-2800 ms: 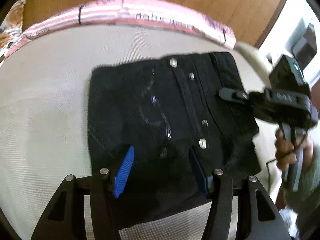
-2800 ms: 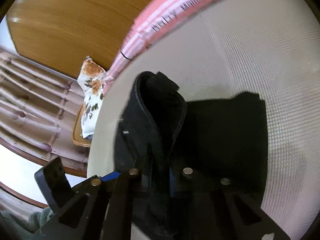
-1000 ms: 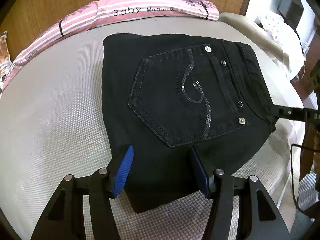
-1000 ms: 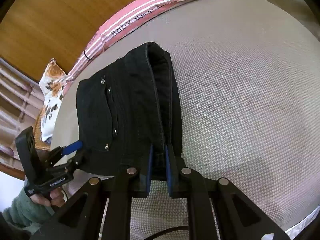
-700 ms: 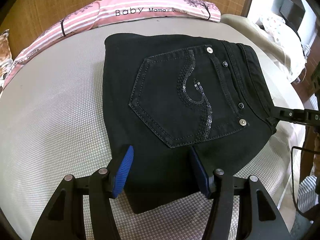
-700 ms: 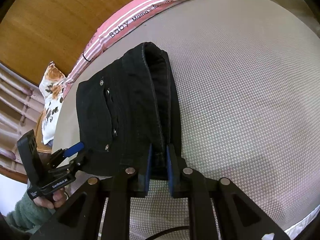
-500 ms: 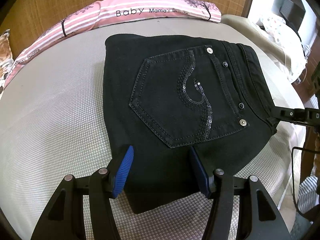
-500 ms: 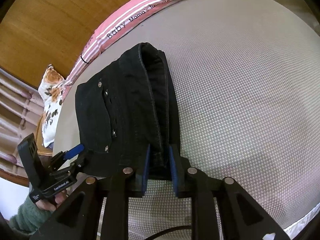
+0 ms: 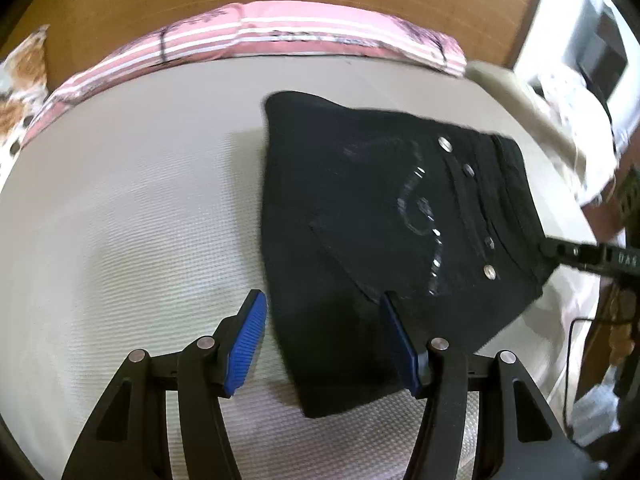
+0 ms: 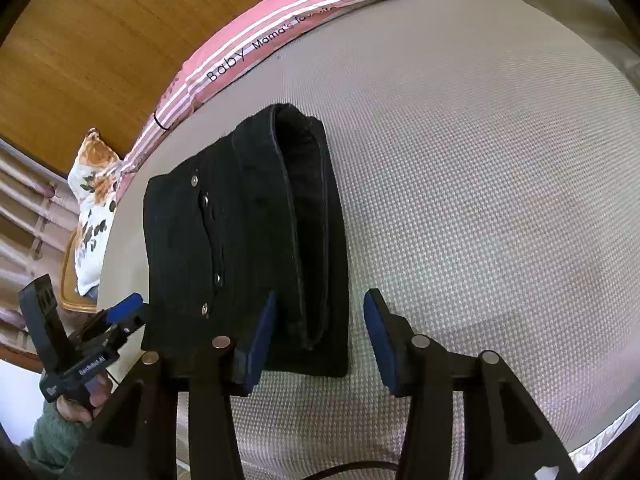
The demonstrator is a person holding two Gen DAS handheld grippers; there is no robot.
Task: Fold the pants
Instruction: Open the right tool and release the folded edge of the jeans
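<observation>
fingers of the right gripper (image 10: 320, 334) are opening off the folded pants (image 10: 244, 248), angled steeply down; left gripper (image 9: 322, 340) gapes empty.

Folded pants (image 10: 244, 248) lying on the mattress (image 10: 480, 200), before the pillow (image 10: 280, 28) along its far edge; left gripper (image 10: 120, 316) at one side, right gripper (image 10: 320, 332) at the waistband end

"Baby Mama's" on pink pillow (image 10: 288, 36)
</observation>
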